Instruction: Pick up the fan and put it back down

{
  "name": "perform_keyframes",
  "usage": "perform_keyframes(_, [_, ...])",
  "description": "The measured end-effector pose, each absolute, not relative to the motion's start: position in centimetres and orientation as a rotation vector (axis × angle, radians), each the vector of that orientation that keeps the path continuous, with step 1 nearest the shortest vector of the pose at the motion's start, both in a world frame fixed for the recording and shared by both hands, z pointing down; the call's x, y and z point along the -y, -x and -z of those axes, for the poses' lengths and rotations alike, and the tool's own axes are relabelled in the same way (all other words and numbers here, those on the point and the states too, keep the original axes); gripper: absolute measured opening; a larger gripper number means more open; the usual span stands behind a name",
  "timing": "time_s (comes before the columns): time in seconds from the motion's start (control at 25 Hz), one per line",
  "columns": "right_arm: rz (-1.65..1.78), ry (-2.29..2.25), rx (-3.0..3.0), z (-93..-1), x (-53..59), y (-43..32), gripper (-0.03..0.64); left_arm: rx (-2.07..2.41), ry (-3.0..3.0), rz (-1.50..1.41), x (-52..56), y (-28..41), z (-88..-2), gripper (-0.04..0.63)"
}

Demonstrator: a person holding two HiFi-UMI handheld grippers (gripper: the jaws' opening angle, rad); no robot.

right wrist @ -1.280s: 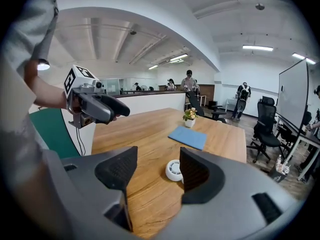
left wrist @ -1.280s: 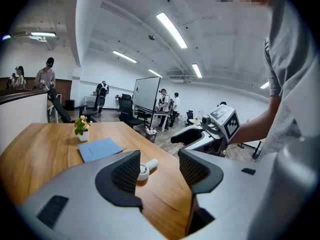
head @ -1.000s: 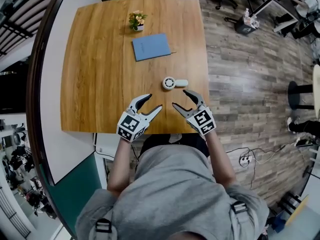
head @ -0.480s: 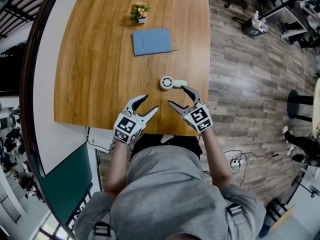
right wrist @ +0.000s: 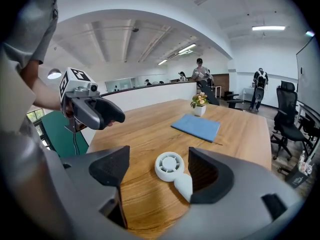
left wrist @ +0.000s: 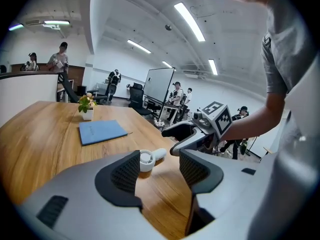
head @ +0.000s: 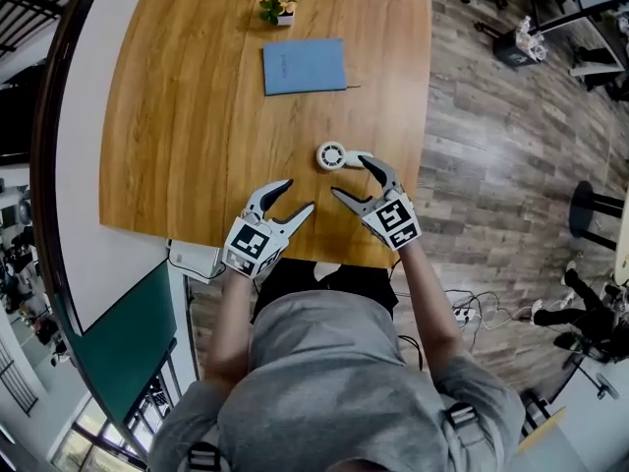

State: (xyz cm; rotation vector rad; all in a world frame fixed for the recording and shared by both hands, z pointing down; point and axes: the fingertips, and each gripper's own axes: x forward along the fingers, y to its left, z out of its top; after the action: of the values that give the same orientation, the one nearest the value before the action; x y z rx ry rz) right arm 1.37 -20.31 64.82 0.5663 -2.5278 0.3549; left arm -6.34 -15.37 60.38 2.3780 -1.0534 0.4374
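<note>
A small white fan (head: 332, 154) lies flat on the wooden table (head: 187, 116), its handle pointing toward the table's right edge. My right gripper (head: 350, 177) hovers just in front of it, jaws opening. In the right gripper view the fan (right wrist: 169, 166) lies between and just beyond the fingers, the handle close beside the right finger (right wrist: 207, 173), with nothing pressed. My left gripper (head: 298, 195) is open and empty, to the left of the fan and nearer the front edge. The left gripper view shows the fan (left wrist: 146, 158) past its jaws (left wrist: 159, 169), with the right gripper (left wrist: 200, 131) beyond.
A blue notebook (head: 304, 66) lies farther back on the table, and a small potted plant (head: 280, 0) stands behind it. The table's right edge is close to the fan. Office chairs and people stand in the room beyond.
Both grippers have come down toward the table. The right one has moved closer to the fan and its jaws stand wider. The fan has not moved.
</note>
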Motion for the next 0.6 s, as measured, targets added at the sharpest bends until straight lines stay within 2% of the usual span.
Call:
perform_keyframes(0.2, [-0.313, -0.527, 2.509, -66.7, 21.8, -1.0, 0.403, 1.057, -2.362, -0.435, 16.1, 6.1, -61.7, 0.25])
perform_keyframes(0.6, [-0.203, -0.396, 2.441, -70.3, 22.3, 0.0, 0.403, 1.071, -2.322, -0.444, 16.8, 6.1, -63.8, 0.25])
